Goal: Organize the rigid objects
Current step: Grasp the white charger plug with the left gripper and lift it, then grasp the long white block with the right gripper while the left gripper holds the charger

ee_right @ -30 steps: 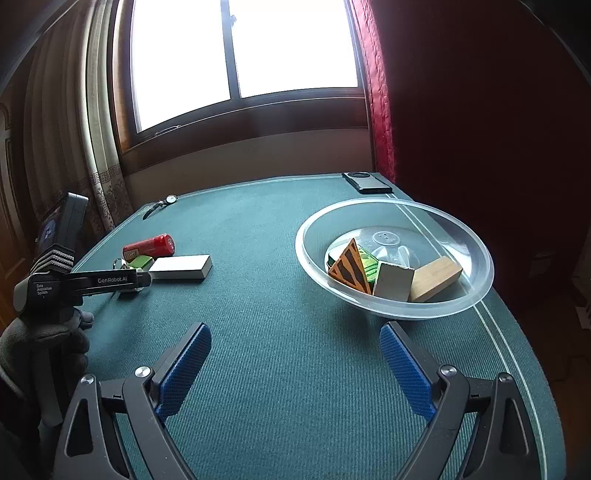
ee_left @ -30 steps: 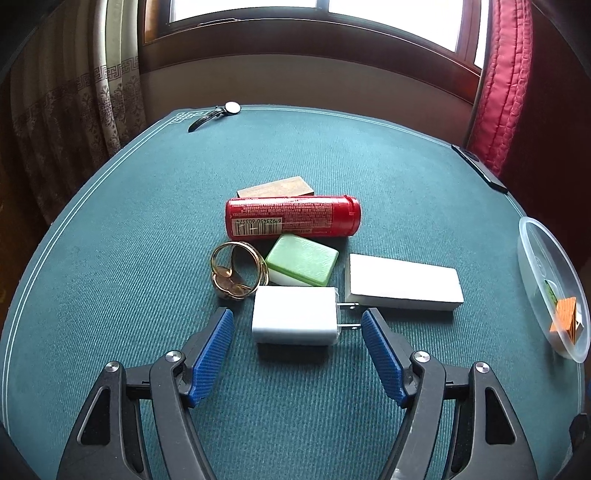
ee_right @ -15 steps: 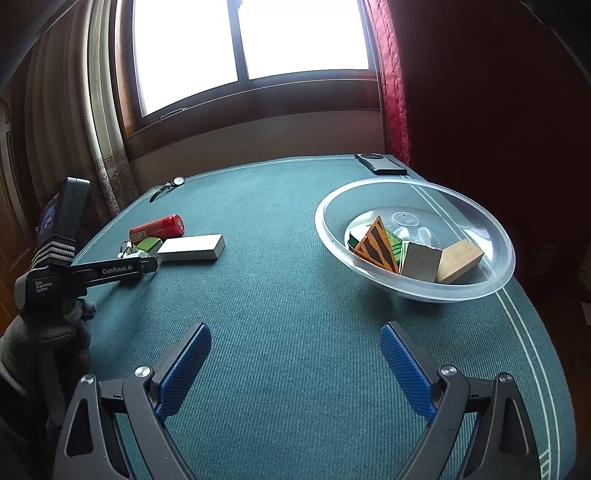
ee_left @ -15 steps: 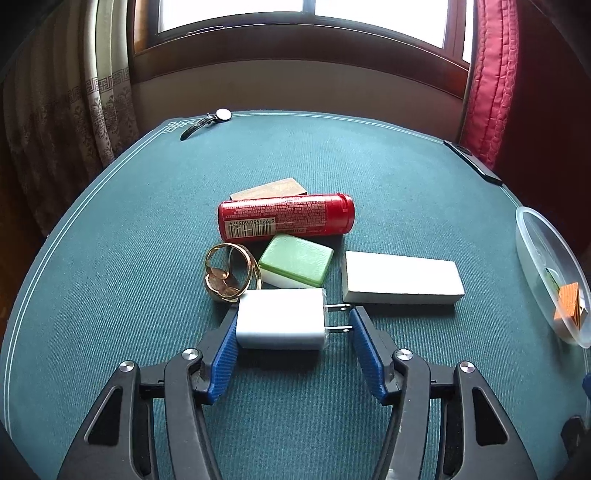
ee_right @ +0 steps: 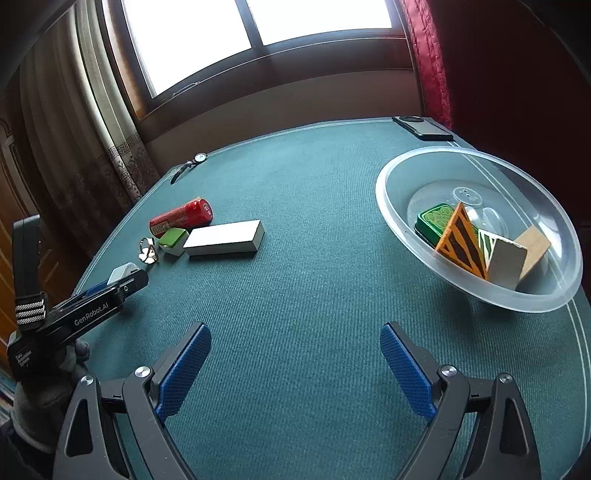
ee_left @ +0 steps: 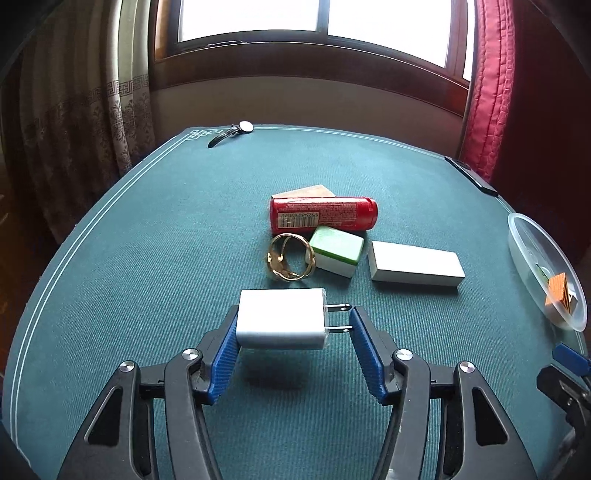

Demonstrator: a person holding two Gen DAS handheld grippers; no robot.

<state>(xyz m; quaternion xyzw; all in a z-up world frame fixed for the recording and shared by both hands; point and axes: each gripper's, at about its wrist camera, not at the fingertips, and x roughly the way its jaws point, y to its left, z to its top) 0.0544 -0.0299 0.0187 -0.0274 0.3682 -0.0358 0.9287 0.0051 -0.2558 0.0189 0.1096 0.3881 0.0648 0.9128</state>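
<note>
Green felt table point(ee_left: 155, 236) under the window: your left gripper point(ee_left: 291, 332) clamps the white charger point(ee_left: 282, 323) lengthwise, prongs against one pad, lifted clear for the bowl point(ee_right: 391, 206); your right gripper point(ee_right: 295, 363) hangs wide open, empty

Far ahead of the tongs, a big window point(ee_left: 317, 29) lets in bright white light. A patterned beige curtain point(ee_left: 85, 122) hangs on the left and a red curtain point(ee_left: 491, 92) on the right. The table point(ee_left: 147, 258) is green.
</note>
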